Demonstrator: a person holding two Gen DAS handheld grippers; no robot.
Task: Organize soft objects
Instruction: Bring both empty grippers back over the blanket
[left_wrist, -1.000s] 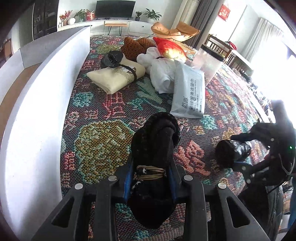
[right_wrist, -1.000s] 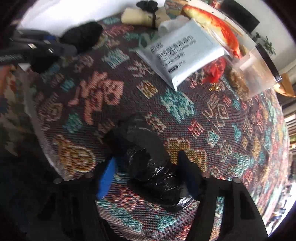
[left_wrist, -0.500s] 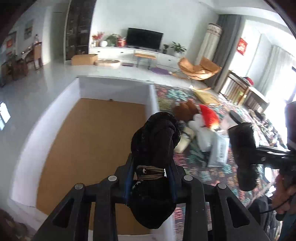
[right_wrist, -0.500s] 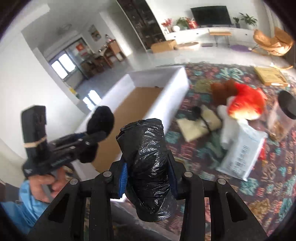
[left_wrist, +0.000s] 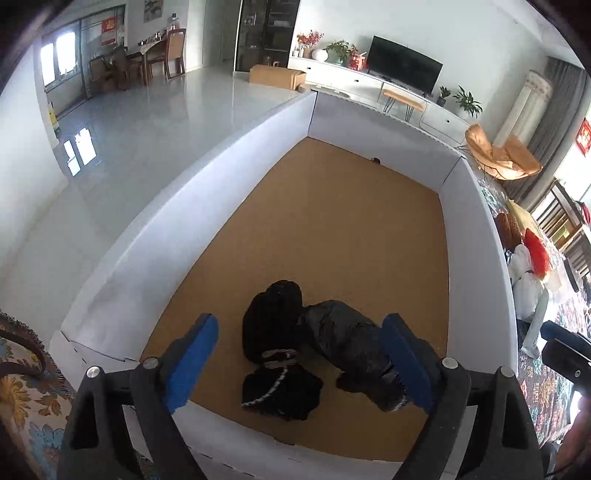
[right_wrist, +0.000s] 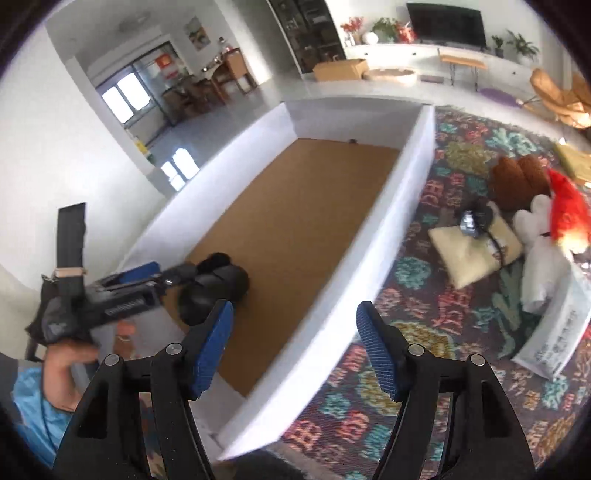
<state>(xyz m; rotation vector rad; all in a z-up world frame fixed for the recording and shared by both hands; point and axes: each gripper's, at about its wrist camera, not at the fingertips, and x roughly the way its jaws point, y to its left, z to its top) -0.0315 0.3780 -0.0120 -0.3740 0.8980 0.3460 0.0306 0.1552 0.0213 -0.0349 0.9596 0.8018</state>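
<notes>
A black cloth bundle tied with a band (left_wrist: 275, 332) and a black plastic-wrapped roll (left_wrist: 351, 343) lie side by side on the brown floor of a white-walled box (left_wrist: 476, 236). My left gripper (left_wrist: 299, 365) is open and empty just above them. My right gripper (right_wrist: 295, 343) is open and empty over the box's right wall (right_wrist: 369, 240). The left gripper (right_wrist: 155, 277) also shows in the right wrist view beside the dark bundles (right_wrist: 218, 284).
On the patterned rug (right_wrist: 424, 325) right of the box lie a cream folded cloth with a black strap (right_wrist: 476, 247), a brown plush (right_wrist: 517, 181), a red-and-white plush (right_wrist: 565, 221) and a white packet (right_wrist: 554, 339).
Both grippers carried their black bundles from the rug over the box, opened and let them go. The bundles now lie on the box floor.
</notes>
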